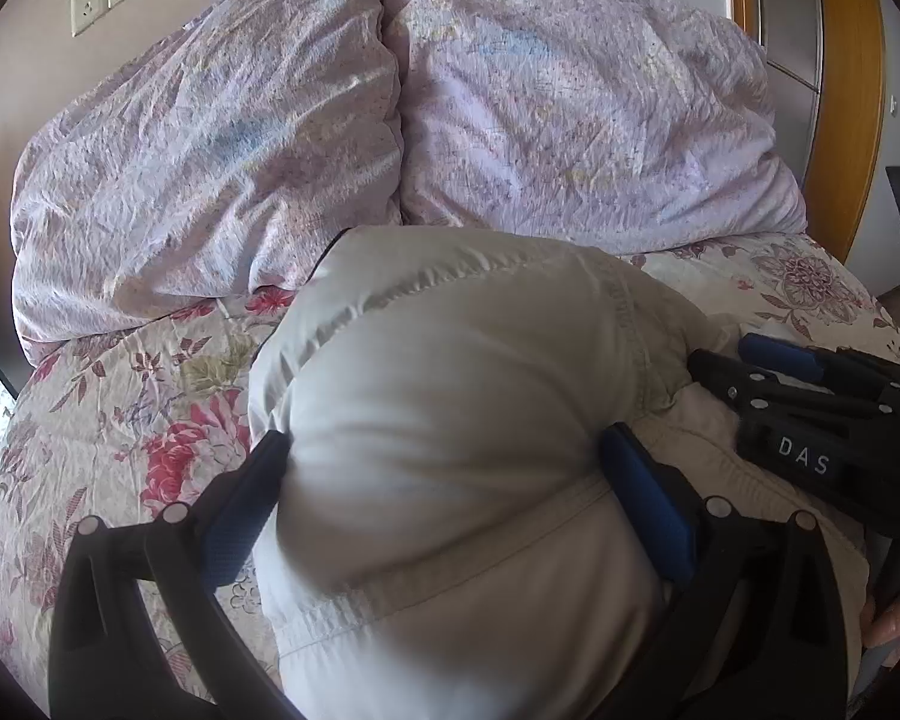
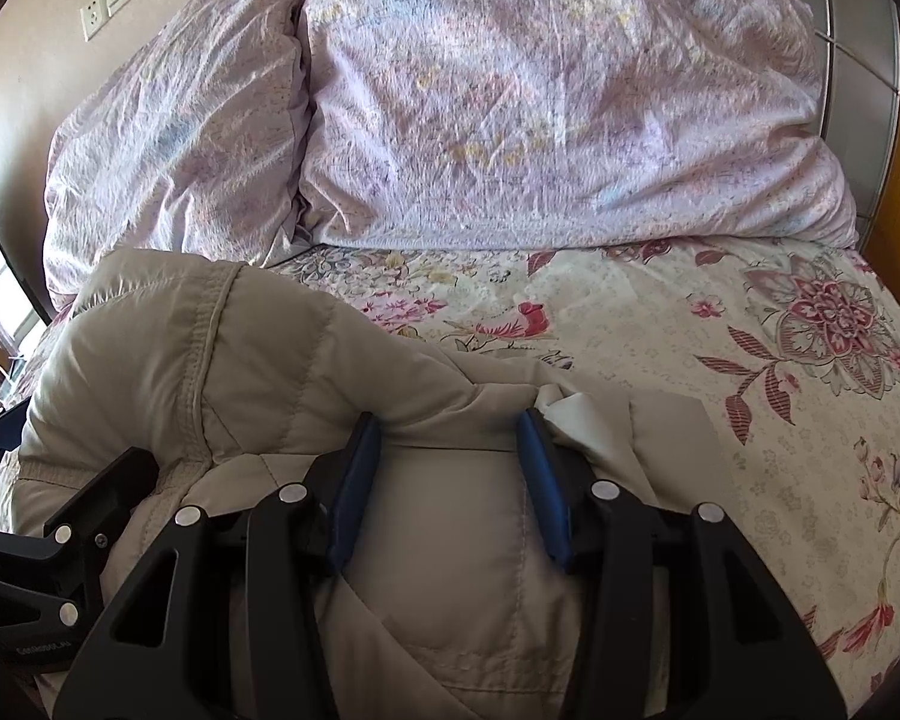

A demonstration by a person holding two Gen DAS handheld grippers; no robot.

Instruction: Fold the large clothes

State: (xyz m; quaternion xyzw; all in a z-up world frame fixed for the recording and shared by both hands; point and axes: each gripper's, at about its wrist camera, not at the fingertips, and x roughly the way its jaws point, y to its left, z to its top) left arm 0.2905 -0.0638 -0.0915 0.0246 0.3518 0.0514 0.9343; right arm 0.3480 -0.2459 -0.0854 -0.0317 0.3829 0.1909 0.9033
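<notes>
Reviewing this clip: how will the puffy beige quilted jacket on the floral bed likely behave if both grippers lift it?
The puffy beige quilted jacket bulges between the left gripper pads, so it probably compresses and springs back. It likely sags floppily outside the right gripper, given its loose folds. Its faint sheen suggests slippery fabric.

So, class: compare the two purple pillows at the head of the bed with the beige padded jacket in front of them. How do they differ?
1. The pillows are pale purple with a faint print; the jacket is plain beige.
2. The pillows lie untouched near the wall; the jacket is bunched up, with the left gripper and the right gripper each closed on it.
3. The pillow fabric is finely crinkled; the jacket is smooth with stitched seams.
Both look puffy and rest on the floral bedspread.
</notes>
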